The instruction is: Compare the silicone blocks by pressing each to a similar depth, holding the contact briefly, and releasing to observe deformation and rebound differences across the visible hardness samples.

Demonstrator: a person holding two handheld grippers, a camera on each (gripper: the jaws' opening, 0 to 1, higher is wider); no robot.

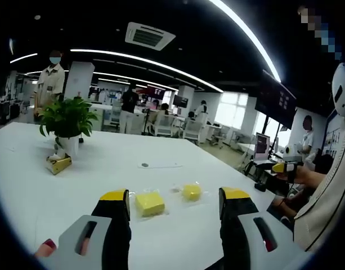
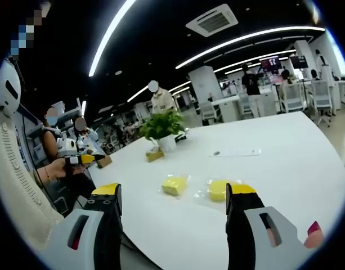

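Both samples lie side by side on the worktop (image 1: 104, 163) for equal presses; square block (image 1: 149, 203), round block (image 1: 191, 192); my left gripper (image 1: 175, 205) and right gripper (image 2: 173, 201) wide, empty, short of contact.

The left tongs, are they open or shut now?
Open. The left tongs stand wide apart above the table, with the square yellow block visible between them, untouched.

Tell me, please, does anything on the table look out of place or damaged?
Nothing stands out. The square yellow block and the round yellow block lie flat in clear wrappers on the white table. The potted plant stands upright.
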